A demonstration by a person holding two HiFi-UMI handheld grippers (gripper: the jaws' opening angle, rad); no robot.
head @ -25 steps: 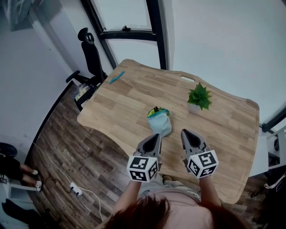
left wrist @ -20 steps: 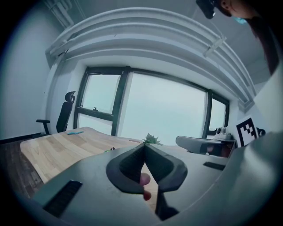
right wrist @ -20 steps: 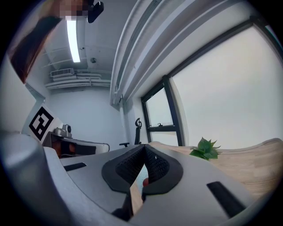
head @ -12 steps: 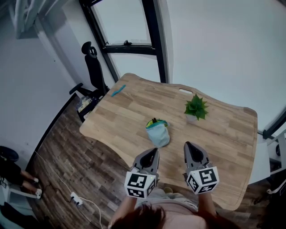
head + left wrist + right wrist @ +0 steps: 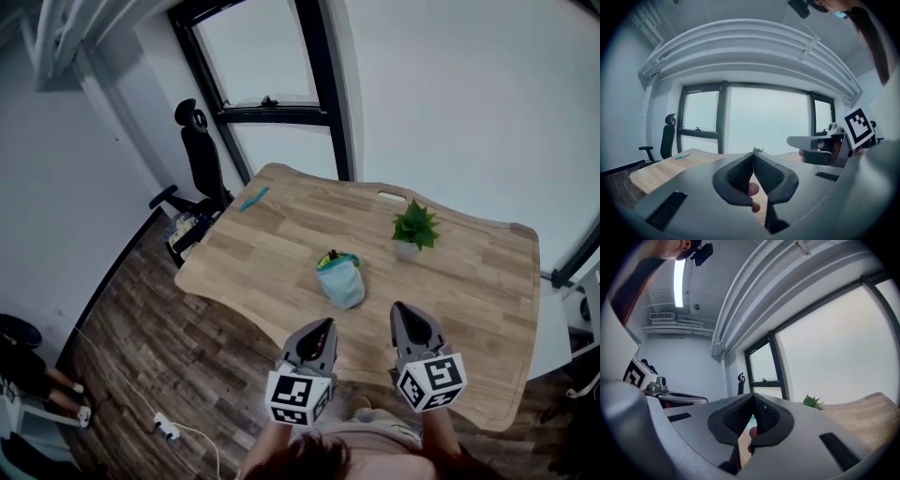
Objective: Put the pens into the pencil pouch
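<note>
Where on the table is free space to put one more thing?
Bare wood lies between the teal pen and the pencil pouch, and right of the potted plant to the edge of the table. Tightest: between pouch and plant.

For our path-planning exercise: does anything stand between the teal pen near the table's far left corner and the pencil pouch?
Nothing visible does. In the head view only bare table lies between the teal pen and the pencil pouch. The potted plant stands to the pouch's right, well off that line.
</note>
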